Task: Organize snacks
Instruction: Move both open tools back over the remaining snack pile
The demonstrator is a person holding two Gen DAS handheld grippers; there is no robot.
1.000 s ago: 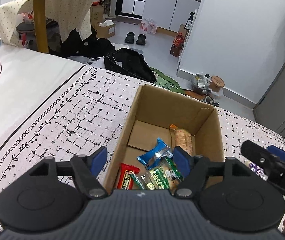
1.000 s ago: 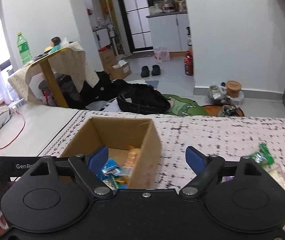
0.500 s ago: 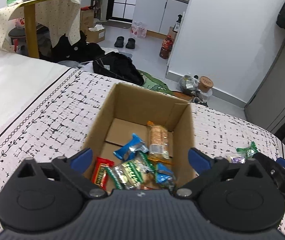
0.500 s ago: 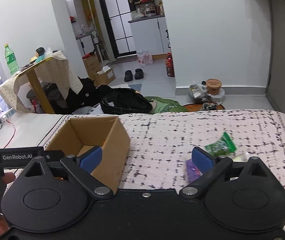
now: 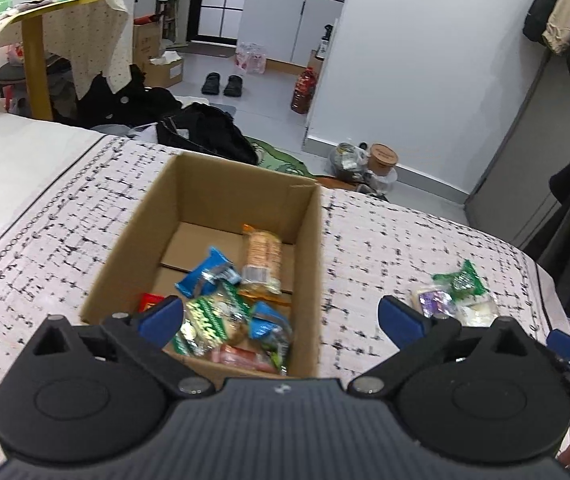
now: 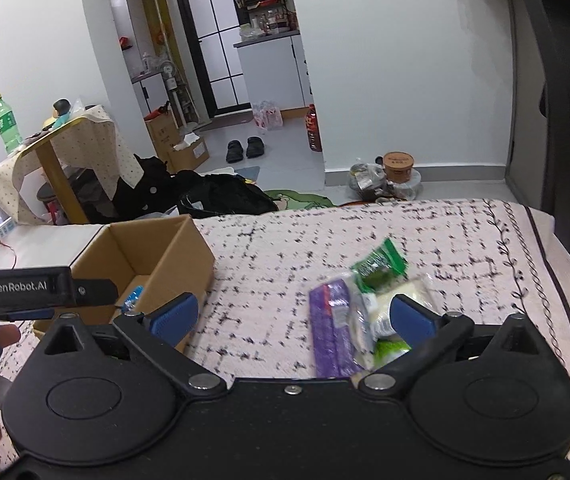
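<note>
Both tongs hang wide apart and empty: the left gripper (image 5: 281,318) straddles the near right corner of the box (image 5: 317,264), and the right gripper (image 6: 291,316) has swung off the box, now at its 10 o'clock, toward the loose pile (image 6: 365,312) at 1 o'clock. In the box lie a cracker pack (image 5: 263,256), blue wrappers (image 5: 209,276) and green ones (image 5: 209,320). So the last drop looks done; I'd say the purple pack (image 6: 331,328) goes next, with its neighbours touching it
</note>
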